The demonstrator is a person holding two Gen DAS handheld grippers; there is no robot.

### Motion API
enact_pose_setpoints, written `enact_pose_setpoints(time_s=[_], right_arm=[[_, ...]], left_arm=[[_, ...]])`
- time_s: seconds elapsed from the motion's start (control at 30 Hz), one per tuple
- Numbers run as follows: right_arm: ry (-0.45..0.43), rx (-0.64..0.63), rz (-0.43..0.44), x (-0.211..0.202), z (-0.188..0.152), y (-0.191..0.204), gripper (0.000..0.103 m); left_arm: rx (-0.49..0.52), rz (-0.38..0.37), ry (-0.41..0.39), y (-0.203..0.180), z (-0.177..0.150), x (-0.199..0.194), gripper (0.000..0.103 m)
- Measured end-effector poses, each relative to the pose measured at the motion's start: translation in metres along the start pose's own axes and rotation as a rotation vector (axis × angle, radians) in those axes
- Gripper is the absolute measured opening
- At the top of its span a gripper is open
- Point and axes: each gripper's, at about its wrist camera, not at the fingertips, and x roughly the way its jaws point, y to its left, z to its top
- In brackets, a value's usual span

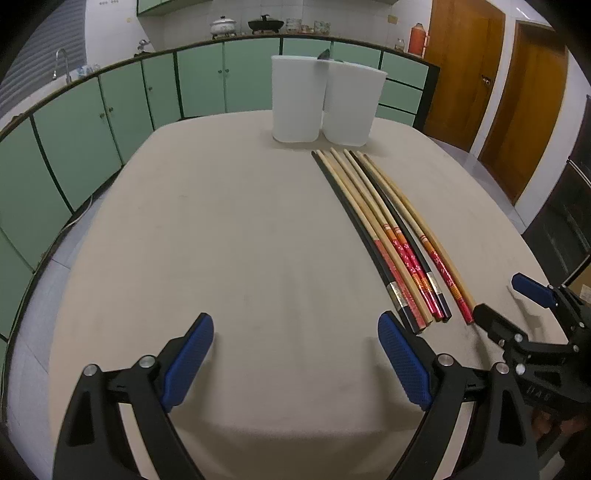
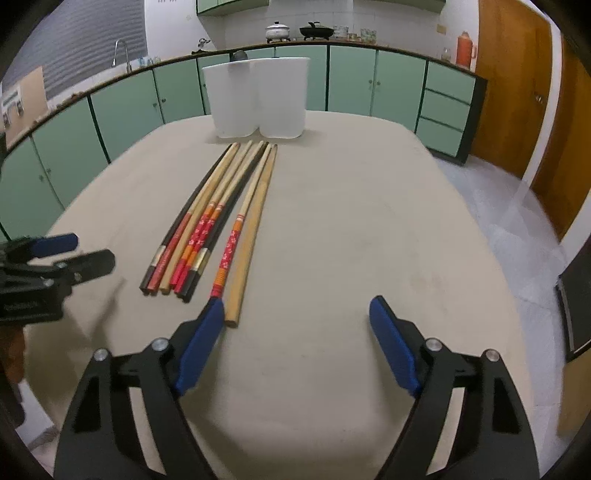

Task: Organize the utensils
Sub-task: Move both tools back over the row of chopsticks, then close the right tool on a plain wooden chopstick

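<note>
Both grippers, left gripper (image 1: 295,363) and right gripper (image 2: 297,343), hover open, empty, over desk (image 2: 369,240). Chopsticks (image 2: 207,225) lie bunched before white holders (image 2: 258,96). Risk: tight packing, so a pinch may drag neighbours.

Background: green cabinets (image 1: 199,85) under a counter bearing a pot (image 1: 223,25), wok (image 1: 265,24), orange thermos (image 1: 417,38); wooden doors (image 1: 461,70) at right.

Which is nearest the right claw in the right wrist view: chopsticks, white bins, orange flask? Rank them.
1. Chopsticks: on the table, left of centre, near ends by the right claw's left finger.
2. White bins: at the table's far edge.
3. Orange flask: on the back counter, right.
</note>
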Motion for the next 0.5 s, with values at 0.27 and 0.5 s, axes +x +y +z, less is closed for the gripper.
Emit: enact_pose_setpoints(time_s=[0.27, 0.5], right_arm=[[0.001, -0.053, -0.012, 0.001, -0.001, 0.009, 0.069], [0.001, -0.068, 0.011, 0.008, 0.002, 0.023, 0.038]], left_arm=[[0.008, -0.003, 0.006, -0.002, -0.001, 0.001, 0.089], [0.012, -0.003, 0.006, -0.002, -0.001, 0.001, 0.089]])
